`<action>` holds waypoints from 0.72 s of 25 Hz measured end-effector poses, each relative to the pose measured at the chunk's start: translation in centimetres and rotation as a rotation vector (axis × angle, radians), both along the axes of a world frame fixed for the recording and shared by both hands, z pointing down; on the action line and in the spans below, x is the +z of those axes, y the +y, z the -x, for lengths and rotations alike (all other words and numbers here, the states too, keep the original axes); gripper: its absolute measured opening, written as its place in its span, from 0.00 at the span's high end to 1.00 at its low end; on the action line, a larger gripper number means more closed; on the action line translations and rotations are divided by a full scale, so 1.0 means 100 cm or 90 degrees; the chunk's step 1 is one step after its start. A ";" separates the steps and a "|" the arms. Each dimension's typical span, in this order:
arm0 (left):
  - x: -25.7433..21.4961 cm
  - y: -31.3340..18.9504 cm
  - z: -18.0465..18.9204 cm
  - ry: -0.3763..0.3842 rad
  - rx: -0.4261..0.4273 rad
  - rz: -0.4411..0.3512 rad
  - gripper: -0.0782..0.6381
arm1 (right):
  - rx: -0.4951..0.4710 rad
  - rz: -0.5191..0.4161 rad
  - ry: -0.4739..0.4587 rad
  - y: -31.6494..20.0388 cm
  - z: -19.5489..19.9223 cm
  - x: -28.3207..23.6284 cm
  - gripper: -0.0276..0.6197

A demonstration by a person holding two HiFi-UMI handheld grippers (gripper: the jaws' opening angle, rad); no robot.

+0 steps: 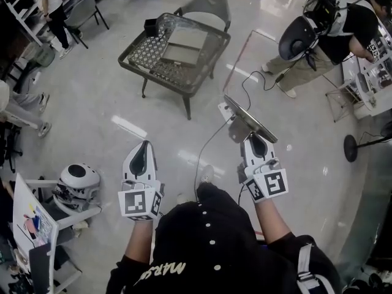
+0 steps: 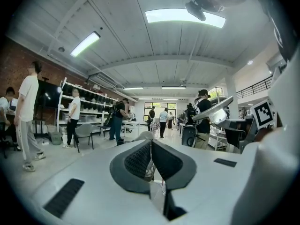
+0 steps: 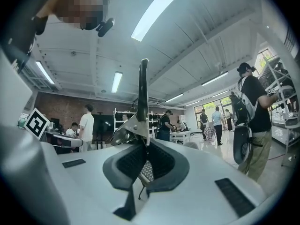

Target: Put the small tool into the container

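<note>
My right gripper (image 1: 256, 139) is shut on a small metal tool (image 1: 248, 120), a flat blade that juts forward and to the left over the shiny floor. In the right gripper view the blade (image 3: 143, 90) stands edge-on, rising from between the closed pads of the right gripper (image 3: 144, 146). My left gripper (image 1: 143, 147) is shut with nothing in it, and its pads meet in the left gripper view (image 2: 151, 149). Ahead stands a dark mesh-top table (image 1: 147, 54) carrying a grey shallow container (image 1: 184, 45). Both grippers are well short of the table.
A grey chair (image 1: 208, 5) stands behind the table and a small black box (image 1: 150, 26) sits on its far corner. A person (image 1: 318, 48) stands at the right by a white bench. A white round device (image 1: 76, 179) rests on a rack at the left. A cable (image 1: 211, 143) runs across the floor.
</note>
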State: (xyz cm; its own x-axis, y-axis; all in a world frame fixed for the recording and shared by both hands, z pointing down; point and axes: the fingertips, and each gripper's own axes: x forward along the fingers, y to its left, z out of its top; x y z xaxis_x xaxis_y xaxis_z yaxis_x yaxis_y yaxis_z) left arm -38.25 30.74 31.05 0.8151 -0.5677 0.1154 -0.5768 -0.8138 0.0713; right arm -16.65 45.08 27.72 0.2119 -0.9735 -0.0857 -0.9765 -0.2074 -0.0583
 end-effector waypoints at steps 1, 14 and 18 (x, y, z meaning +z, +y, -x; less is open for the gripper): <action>-0.001 -0.003 -0.007 -0.002 0.000 -0.001 0.85 | -0.002 -0.001 -0.001 -0.003 -0.006 0.000 0.92; -0.005 -0.039 -0.082 -0.005 -0.012 -0.001 0.85 | -0.028 0.003 -0.008 -0.044 -0.078 0.000 0.92; -0.007 -0.045 -0.101 -0.007 -0.023 0.001 0.85 | -0.039 0.002 -0.012 -0.053 -0.099 -0.001 0.92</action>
